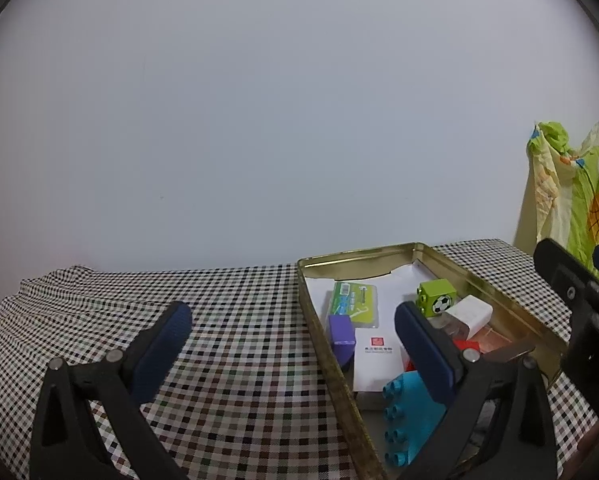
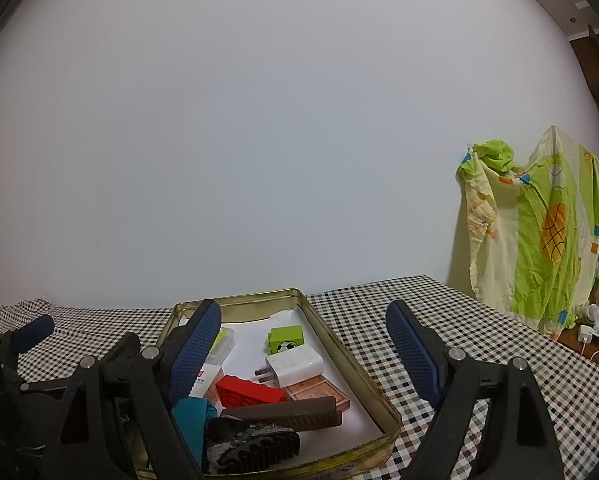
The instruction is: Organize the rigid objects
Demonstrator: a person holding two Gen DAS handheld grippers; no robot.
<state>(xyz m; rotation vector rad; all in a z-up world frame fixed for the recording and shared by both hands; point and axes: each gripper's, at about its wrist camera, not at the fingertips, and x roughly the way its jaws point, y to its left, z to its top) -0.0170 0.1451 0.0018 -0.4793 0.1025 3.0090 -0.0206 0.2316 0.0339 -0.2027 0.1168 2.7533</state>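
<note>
The left gripper (image 1: 291, 332) hangs wide and empty over the checked cloth (image 1: 239, 320), the gold tin (image 2: 339, 344) already holds the rigid pieces, and the right gripper (image 2: 303, 332), equally wide and empty, likely needs only withdrawing.

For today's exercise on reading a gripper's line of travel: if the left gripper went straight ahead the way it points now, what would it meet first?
Probably the near left wall of the metal tin, which runs up between the open left gripper fingers. The right finger already hangs over the tin. Depth is hard to judge, so it might pass over the rim.
</note>
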